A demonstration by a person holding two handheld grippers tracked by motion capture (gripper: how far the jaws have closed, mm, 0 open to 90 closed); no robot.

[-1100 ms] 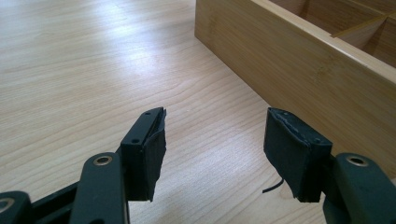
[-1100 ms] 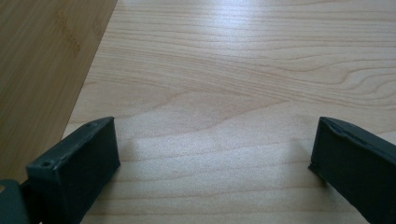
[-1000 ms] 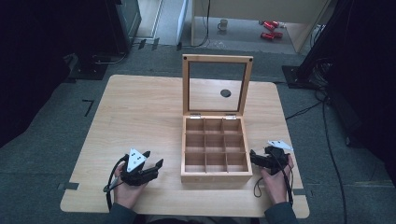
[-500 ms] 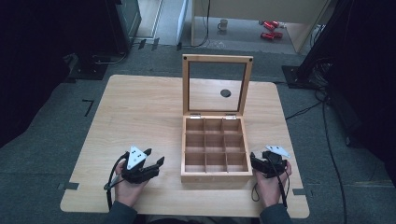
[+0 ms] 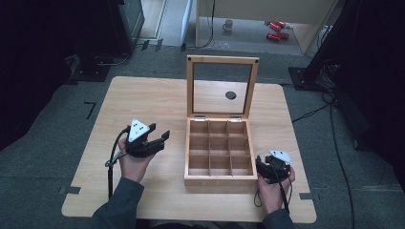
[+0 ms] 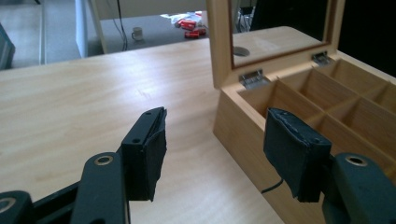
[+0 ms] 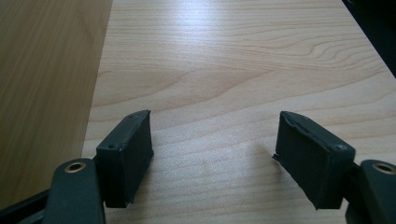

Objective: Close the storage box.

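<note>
Both the left gripper (image 5: 165,137) and right gripper (image 7: 212,154) hold nothing, jaws apart, beside the open wooden box with little squares (image 5: 219,148).

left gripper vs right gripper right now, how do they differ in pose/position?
The left gripper sits left of the wooden box, apart from it and aimed toward it; the right gripper sits at the box's near right corner, close beside its wall. In the high view the left looks raised, the right low near the table. Both are open and empty.

black tongs (image 5: 165,137) with padded jaws, grey three-cornered top plates, trailing black cables, and dark grey sleeves (image 5: 117,205).
</note>
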